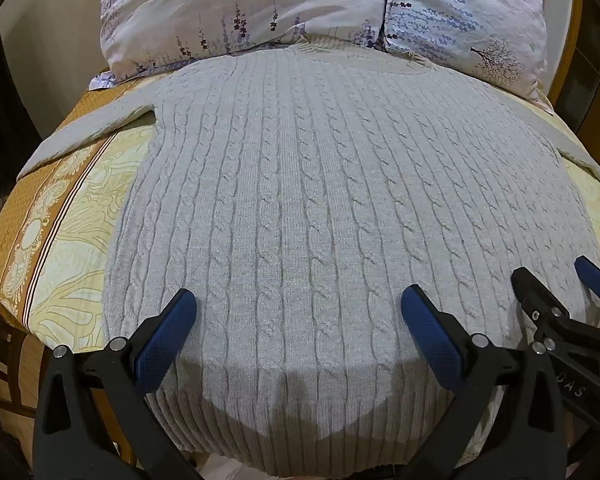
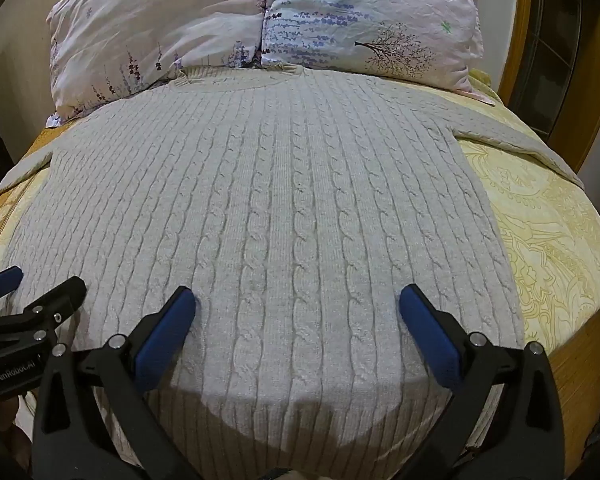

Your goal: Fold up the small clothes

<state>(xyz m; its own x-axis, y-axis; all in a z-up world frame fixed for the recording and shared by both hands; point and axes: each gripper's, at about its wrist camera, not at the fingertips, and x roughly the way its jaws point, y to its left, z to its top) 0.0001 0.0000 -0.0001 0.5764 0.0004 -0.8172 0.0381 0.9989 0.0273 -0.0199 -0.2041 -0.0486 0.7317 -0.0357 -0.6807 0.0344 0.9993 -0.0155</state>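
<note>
A pale grey cable-knit sweater lies flat on the bed, collar at the far end against the pillows, ribbed hem nearest me; it also shows in the right wrist view. Its sleeves spread out to the left and right. My left gripper is open, its blue pads hovering over the hem area left of centre. My right gripper is open over the hem area right of centre; it also shows in the left wrist view. The left gripper shows at the left edge of the right wrist view.
Two floral pillows stand at the head of the bed. A yellow patterned bedspread shows on both sides of the sweater. A wooden bed frame rises at the right.
</note>
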